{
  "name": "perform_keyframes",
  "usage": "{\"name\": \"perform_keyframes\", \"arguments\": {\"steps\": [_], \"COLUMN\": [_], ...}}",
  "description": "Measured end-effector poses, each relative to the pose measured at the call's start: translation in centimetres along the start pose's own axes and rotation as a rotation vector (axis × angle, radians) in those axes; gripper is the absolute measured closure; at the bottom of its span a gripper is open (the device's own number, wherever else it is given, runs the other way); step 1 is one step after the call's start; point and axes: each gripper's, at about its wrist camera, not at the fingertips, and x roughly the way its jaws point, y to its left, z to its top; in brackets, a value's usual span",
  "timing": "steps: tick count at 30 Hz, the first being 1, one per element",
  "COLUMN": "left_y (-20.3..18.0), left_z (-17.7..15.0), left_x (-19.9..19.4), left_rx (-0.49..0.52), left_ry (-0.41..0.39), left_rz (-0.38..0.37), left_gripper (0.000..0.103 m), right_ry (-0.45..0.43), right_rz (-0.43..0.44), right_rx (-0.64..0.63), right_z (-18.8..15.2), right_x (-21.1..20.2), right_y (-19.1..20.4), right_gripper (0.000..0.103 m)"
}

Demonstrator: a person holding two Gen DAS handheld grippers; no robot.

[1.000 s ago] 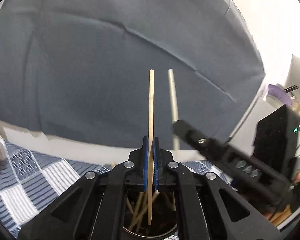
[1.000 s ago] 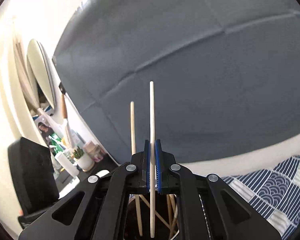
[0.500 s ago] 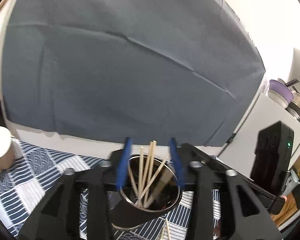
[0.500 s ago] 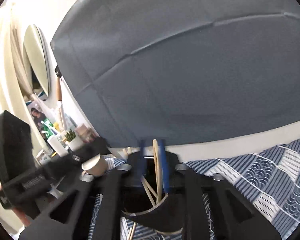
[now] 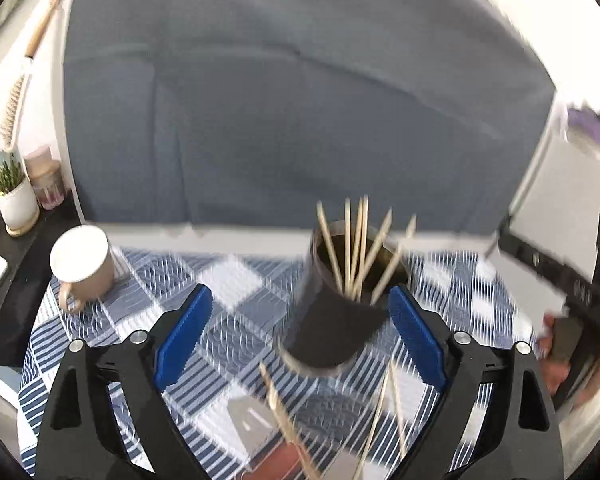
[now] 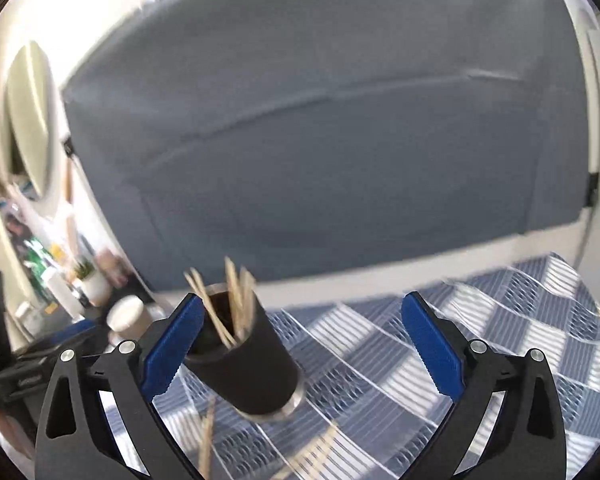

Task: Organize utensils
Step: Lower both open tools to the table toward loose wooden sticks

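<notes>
A utensil cup [image 5: 332,316] stands on the tablecloth [image 5: 236,280] ahead of you, with chopsticks [image 5: 354,248] standing in it and leaning apart. Your left gripper [image 5: 300,336] is spread wide, one finger on either side of the cup and touching nothing. In front of the cup, nearer you, loose chopsticks [image 5: 380,412] lie on the cloth beside a spatula [image 5: 256,420]. A mug [image 5: 82,260] sits far left near the table's back edge. A fabric backdrop [image 5: 300,120] hangs behind everything. From your right gripper [image 6: 300,348], also spread wide, the cup [image 6: 248,360] stands just beside the left finger.
</notes>
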Motion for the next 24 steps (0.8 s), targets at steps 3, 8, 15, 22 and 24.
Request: {"name": "perform_keyframes", "arguments": {"steps": [3, 8, 15, 22, 24], "left_y": [-0.1, 0.3, 1.8, 2.9, 3.1], "left_z": [-2.6, -7.3, -11.0, -11.8, -12.0], "left_x": [1.0, 3.4, 5.5, 7.3, 8.2], "left_rx": [0.065, 0.101, 0.082, 0.061, 0.054], "left_ry": [0.07, 0.214, 0.285, 0.338, 0.38], "left_rz": [0.019, 0.007, 0.031, 0.096, 0.098], "left_gripper": [0.012, 0.012, 0.012, 0.012, 0.012], "right_ry": [0.06, 0.2, 0.414, 0.469, 0.472], "right_rz": [-0.046, -0.087, -0.1, -0.127, -0.148], "right_rx": [0.019, 0.038, -0.042, -0.051, -0.063], "right_z": [-1.6, -5.8, -13.1, -16.1, -16.3], "right_x": [0.4, 2.0, 5.4, 7.2, 7.5], "right_y": [-0.8, -1.9, -0.6, -0.5, -0.4], "right_gripper": [0.008, 0.008, 0.008, 0.008, 0.008]}}
